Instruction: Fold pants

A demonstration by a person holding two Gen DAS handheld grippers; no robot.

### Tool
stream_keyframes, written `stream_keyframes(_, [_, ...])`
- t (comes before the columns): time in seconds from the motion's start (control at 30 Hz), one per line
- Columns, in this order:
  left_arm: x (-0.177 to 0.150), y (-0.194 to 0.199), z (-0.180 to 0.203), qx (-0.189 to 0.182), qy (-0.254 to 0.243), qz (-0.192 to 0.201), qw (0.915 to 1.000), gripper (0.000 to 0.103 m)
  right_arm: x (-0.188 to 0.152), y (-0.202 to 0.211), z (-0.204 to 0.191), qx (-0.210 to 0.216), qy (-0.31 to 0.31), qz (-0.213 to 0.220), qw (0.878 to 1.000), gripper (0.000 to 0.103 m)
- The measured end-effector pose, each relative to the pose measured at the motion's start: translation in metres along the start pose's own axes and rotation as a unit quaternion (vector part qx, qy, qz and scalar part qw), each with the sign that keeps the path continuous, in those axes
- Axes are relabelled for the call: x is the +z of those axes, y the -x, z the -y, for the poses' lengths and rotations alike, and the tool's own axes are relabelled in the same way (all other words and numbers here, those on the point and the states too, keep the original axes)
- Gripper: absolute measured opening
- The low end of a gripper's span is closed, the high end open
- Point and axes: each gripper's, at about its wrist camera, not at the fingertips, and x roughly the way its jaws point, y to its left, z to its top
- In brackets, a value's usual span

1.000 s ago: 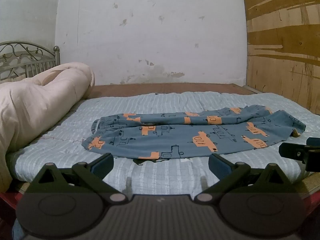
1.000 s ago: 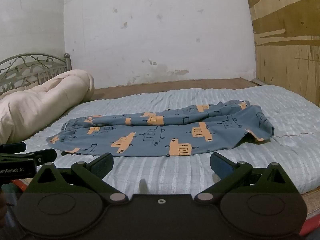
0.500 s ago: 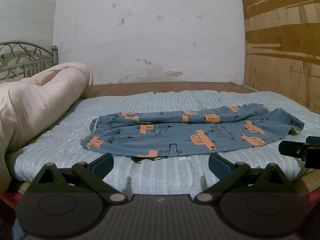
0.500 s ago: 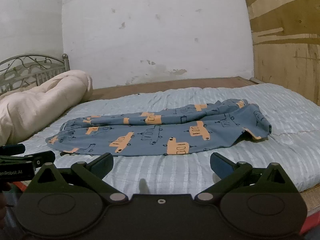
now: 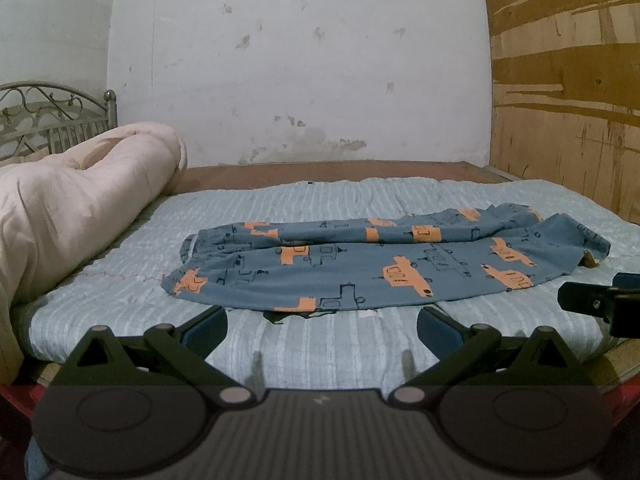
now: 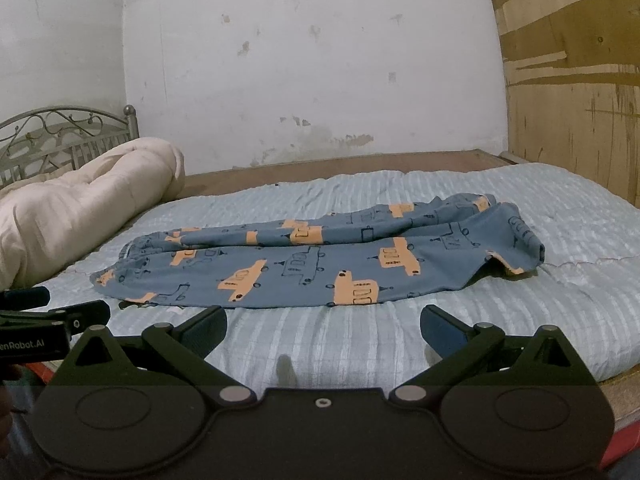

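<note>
Little has shifted: both grippers, left point(image 5: 322, 322) and right point(image 6: 323, 322), hover released; we should pinch the patterned pants point(image 5: 384, 266) at frame-center hem squarely.

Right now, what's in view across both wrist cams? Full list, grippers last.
pants: 1, blue-grey with orange vehicle print, lying lengthwise on the mattress cover, near its front edge
mattress cover: 1, pale blue striped, over the bed
rolled duvet: 1, cream, on the left side of the bed
metal headboard: 1, grey scrollwork, behind the duvet at far left
bed frame: 1, brown wood, showing past the cover's far edge
wall: 1, white, stained, behind the bed
wood panel: 1, brown, patchy, at right
left gripper: 1, black with blue pads, open, empty, short of the pants
right gripper: 1, black with blue pads, open, empty, short of the pants
</note>
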Motion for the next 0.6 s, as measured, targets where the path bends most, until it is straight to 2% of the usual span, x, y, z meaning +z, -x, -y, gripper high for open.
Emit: stream_keyframes(0.6, [-0.0027, -0.0035, -0.0003, 0.001, -0.001, -0.003, 1.0000, 0.102, -0.0020, -0.0039, 0.0011, 0.000, -0.003, -0.006, 1.000, 0.102])
